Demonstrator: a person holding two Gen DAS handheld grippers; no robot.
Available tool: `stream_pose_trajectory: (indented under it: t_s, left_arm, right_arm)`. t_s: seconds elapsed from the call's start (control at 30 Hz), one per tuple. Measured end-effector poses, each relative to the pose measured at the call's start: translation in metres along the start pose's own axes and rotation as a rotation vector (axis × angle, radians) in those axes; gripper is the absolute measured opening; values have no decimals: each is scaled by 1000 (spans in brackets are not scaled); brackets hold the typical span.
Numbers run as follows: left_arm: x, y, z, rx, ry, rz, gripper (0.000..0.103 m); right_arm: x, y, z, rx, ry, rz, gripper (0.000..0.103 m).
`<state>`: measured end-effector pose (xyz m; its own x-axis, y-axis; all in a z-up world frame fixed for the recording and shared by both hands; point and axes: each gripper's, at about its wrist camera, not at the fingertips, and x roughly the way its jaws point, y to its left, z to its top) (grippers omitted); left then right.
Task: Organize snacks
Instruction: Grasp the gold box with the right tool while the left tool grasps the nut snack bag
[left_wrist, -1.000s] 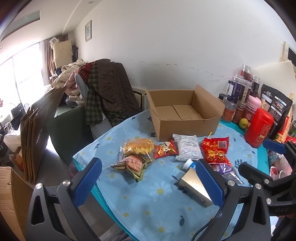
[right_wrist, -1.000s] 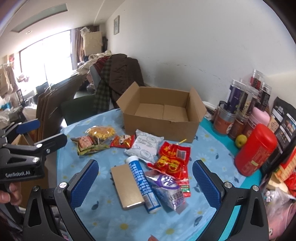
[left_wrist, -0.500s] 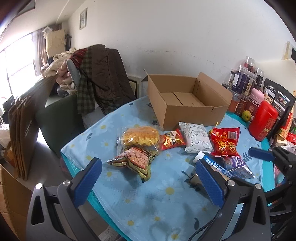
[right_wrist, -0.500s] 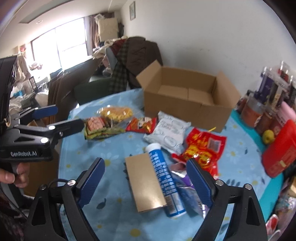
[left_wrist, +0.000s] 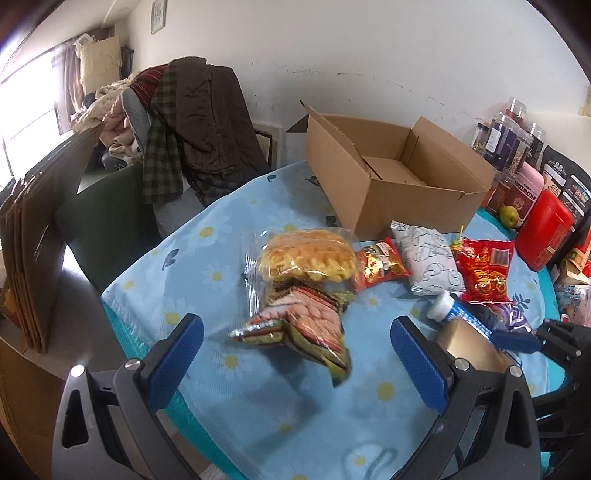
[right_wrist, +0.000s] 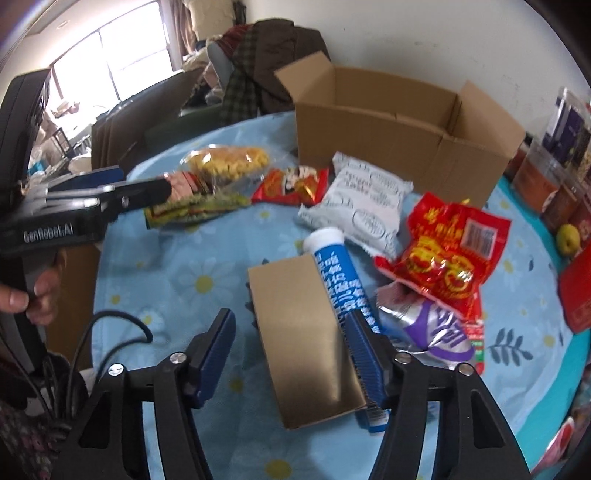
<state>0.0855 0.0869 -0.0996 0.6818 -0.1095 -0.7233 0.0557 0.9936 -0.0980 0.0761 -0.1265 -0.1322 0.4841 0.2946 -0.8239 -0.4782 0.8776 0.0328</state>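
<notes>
Right wrist view first: the right gripper (right_wrist: 291, 350) sits low over the gold box (right_wrist: 303, 339), which lies flat on the flowered tablecloth (right_wrist: 177, 266) near the tabletop's front edge. Its jaws have just been closing and now stand about half open, with the box between them. The right pad looks right against the box's edge where the blue tube (right_wrist: 341, 291) lies alongside, while the left pad is clearly off the box, so no real grip on it. The tube is touching the box's right side, and a purple foil pack (right_wrist: 436, 332) is tucked just past it, partly under a red snack bag (right_wrist: 450, 258). A white pillow pack (right_wrist: 362, 199) and a small red packet (right_wrist: 291, 184) lie closer to the open cardboard box (right_wrist: 399, 125) at the far edge, which looks empty as far as I can see.

Left wrist view: the left gripper (left_wrist: 295, 354) hangs wide open above the tabletop's left side, holding nothing and touching nothing. Straight ahead of it sits a pink and green snack bag (left_wrist: 306, 325), with a clear bag of yellow crisps (left_wrist: 306, 254) touching it on the far side. Jars (left_wrist: 506, 144), a red canister (left_wrist: 543, 232) and a green fruit (left_wrist: 509, 215) crowd the right edge. A person's hand (right_wrist: 33, 295) shows on the left gripper's handle.
</notes>
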Motion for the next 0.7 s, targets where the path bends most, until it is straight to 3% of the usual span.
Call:
stream_pose_trajectory:
  t_s: [0.17, 0.3, 0.4, 0.47, 0.5, 0.7]
  left_arm:
    - [19, 4, 5, 20, 42, -41, 103]
    - [34, 4, 7, 40, 74, -68, 103]
    - [41, 2, 6, 64, 86, -67, 101]
    - [47, 3, 6, 63, 105, -85, 86]
    - [49, 4, 5, 56, 119, -94, 73]
    - [46, 4, 1, 72, 124, -95, 60]
  right_arm:
    - [6, 3, -3, 12, 16, 0, 56]
    - [26, 3, -9, 37, 106, -12, 50]
    - [23, 4, -12, 42, 78, -19, 47]
    - [21, 2, -13, 64, 73, -14, 46]
    - [20, 1, -14, 66, 73, -16, 46]
    - [13, 4, -19, 75, 74, -40, 45]
